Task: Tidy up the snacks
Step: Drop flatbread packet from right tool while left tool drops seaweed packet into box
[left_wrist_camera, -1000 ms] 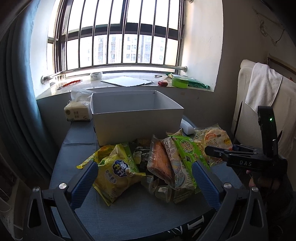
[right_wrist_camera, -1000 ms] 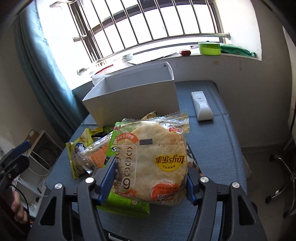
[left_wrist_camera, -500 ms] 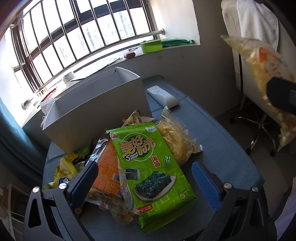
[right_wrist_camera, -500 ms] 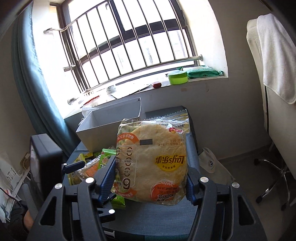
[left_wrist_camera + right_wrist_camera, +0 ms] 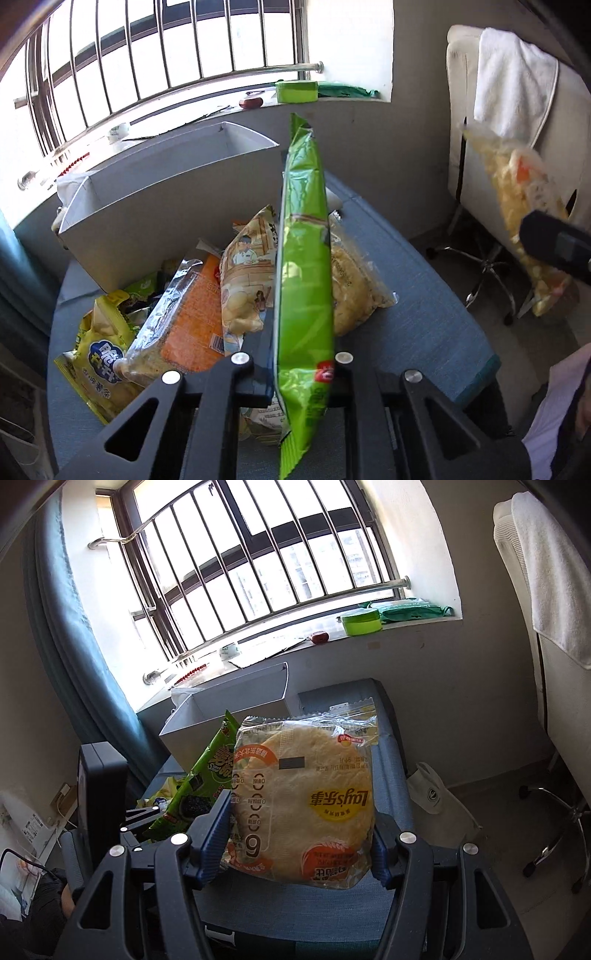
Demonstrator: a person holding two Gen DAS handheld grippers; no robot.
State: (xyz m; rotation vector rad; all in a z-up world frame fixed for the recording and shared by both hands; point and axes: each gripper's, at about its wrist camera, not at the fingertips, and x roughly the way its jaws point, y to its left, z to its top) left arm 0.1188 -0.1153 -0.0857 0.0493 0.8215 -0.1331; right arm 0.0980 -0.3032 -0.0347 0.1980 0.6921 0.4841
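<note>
Green seaweed pack (image 5: 304, 280): now off pile, hanging edge-on above counter (image 5: 424, 295), left tool (image 5: 291, 363) clamping it. Right tool (image 5: 301, 843) gripping Lay's pack (image 5: 303, 801). Both awaiting white bin (image 5: 155, 206) at window edge.

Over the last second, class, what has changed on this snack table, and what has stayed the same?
The left gripper closed on the green seaweed pack and lifted it edge-on off the pile. The right gripper carried its Lay's pack up off the table. The grey box stayed put; the right grip is unchanged.
</note>
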